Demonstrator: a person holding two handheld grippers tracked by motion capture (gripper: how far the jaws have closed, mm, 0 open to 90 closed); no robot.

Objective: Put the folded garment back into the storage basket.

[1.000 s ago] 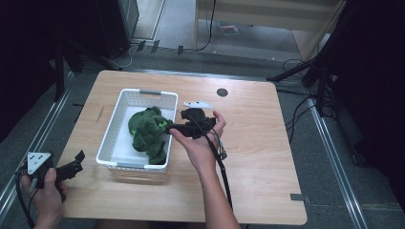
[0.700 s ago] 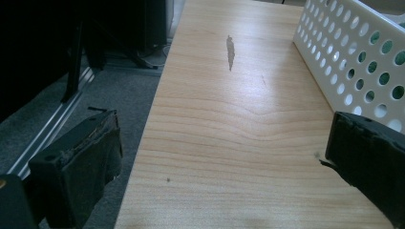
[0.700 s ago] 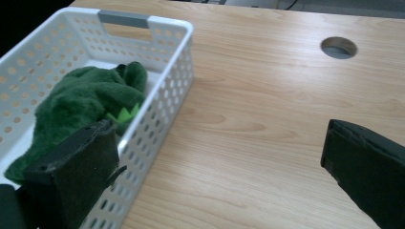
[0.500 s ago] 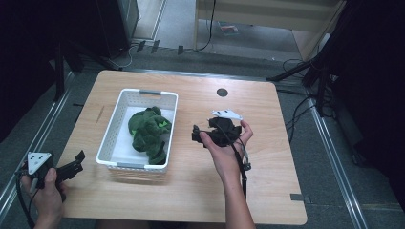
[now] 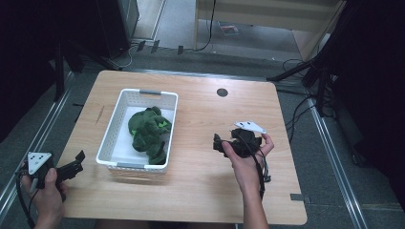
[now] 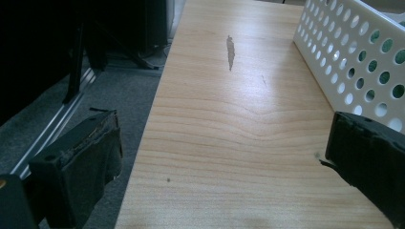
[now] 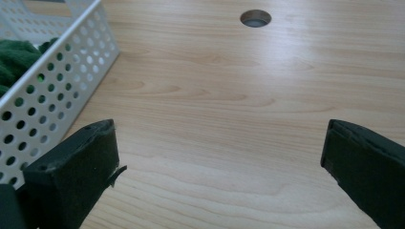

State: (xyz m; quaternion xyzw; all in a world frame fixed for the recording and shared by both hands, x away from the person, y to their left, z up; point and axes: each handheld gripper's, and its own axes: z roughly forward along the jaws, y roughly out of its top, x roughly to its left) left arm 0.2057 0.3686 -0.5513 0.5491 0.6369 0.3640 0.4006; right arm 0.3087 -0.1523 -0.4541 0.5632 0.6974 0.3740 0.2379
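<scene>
The left gripper [image 5: 71, 168] hangs at the near left corner of the table [image 5: 200, 191], its 2 jaws spread wide with nothing between them; in the left gripper view its pads [image 6: 81, 162] frame bare wood, with the basket [image 6: 353, 62] wall just off to one side. The right gripper [image 5: 220, 144] sits over open wood right of the basket [image 5: 165, 129], jaws parted wide and empty too; its own view has the fingers [image 7: 76, 167] standing apart over plain tabletop, the perforated basket wall to their left and the cable hole [image 7: 256, 18] farther off.

The green cloth [image 5: 148, 133] lies bunched inside the basket, toward its right side, apart from both grippers. From the right gripper view a sliver of cloth [image 7: 19, 59] is seen through the wall holes, left of the jaws and beyond them, not between them.

Judging by this, the putting-in looks done: the cloth is fully within the basket, nothing hangs over the rim, and both grippers are let go and clear. I see no other loose item on the table, so little seems left beyond resting the hands
</scene>
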